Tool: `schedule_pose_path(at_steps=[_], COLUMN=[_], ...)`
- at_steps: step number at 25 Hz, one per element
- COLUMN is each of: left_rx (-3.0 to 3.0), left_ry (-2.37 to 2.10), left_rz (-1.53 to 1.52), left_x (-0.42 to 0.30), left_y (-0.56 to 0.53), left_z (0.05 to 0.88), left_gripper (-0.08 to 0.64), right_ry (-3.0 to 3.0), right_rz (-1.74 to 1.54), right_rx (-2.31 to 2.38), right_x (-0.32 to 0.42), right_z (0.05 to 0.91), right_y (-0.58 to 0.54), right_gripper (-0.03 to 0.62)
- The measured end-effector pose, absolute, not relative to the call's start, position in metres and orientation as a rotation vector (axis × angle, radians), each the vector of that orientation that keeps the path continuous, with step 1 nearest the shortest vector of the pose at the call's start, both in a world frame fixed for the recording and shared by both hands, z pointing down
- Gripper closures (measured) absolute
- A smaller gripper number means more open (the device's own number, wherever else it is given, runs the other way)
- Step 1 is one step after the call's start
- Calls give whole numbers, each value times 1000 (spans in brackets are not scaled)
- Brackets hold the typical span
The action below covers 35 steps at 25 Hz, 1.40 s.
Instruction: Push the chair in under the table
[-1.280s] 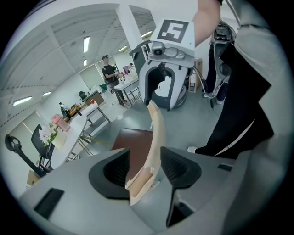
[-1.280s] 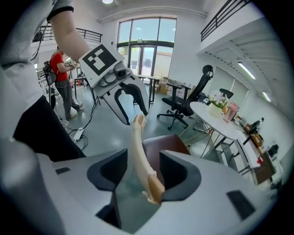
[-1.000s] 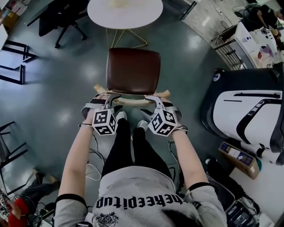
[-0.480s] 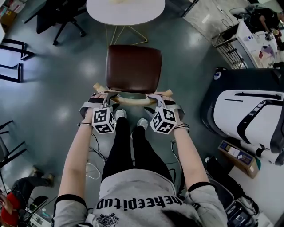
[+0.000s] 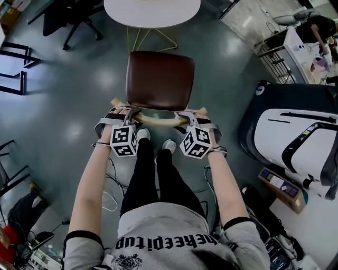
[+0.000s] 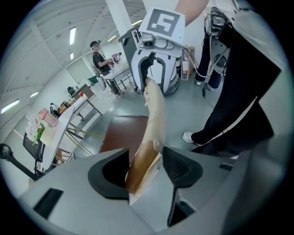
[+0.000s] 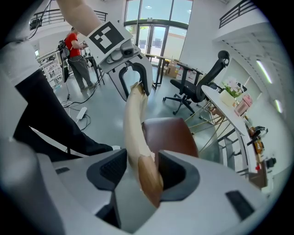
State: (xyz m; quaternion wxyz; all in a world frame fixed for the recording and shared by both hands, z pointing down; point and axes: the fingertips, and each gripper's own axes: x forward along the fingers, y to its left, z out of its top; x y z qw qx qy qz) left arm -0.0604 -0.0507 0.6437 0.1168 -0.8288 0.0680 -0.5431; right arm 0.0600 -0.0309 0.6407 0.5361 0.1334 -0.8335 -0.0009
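Little changed from a second ago, both tools still at the chair's [image 5: 160,79] backrest rail [image 5: 158,120]. Left tool [image 5: 127,114] opening, rail between its jaws, unpressed; right tool [image 5: 188,117] parted round the rail too. Chair on the floor, seat just short of the round white surface [image 5: 152,10].

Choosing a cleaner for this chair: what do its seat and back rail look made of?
The seat is dark brown and smooth with a soft sheen, so probably leather or vinyl upholstery. The back rail looks like pale, matte wood; its cut end shows browner grain in both gripper views.
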Motion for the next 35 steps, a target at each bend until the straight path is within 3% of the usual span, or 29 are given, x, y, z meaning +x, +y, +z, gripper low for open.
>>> schedule_pose_path(at_steps=[35], left_rx=[-2431], left_ry=[258], left_rz=[-1613], left_x=[-36], left_y=[-93], left_z=[642], left_gripper=[322], right_ry=[-2007], right_rz=[-93], right_rx=[315], right_x=[86], right_z=[639], right_y=[-76], right_gripper=[383])
